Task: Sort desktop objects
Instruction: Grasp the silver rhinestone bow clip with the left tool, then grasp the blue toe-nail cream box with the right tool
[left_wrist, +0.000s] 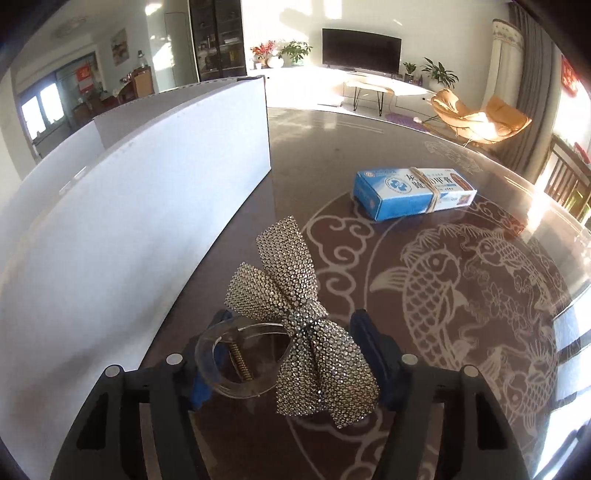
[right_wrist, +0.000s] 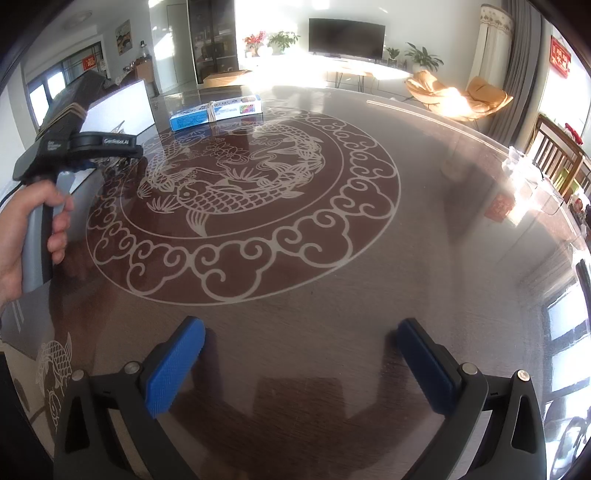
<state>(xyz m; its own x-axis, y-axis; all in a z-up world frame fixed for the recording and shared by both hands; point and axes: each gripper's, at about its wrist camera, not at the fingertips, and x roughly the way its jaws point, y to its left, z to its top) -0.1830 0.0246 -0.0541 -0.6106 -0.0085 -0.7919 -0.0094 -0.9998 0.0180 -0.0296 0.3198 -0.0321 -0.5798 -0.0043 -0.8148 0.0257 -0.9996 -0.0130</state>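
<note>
One big round table (right_wrist: 424, 229), dark brown under glass with a pale fish and cloud pattern, fills both views. On its left part stands a white box (left_wrist: 140, 206) with tall plain walls. Beyond the pattern, near the box, lies a blue and white carton (left_wrist: 413, 194) tied with a rubber band. The left gripper (left_wrist: 291, 347) has its blue pads closed on a clear hair clip with a rhinestone bow (left_wrist: 295, 325), held above the table just beside the white wall. The right gripper (right_wrist: 301, 365) stands wide with nothing between its pads, over the bare table. A hand (right_wrist: 26, 236) holds the left tool's handle.
</note>
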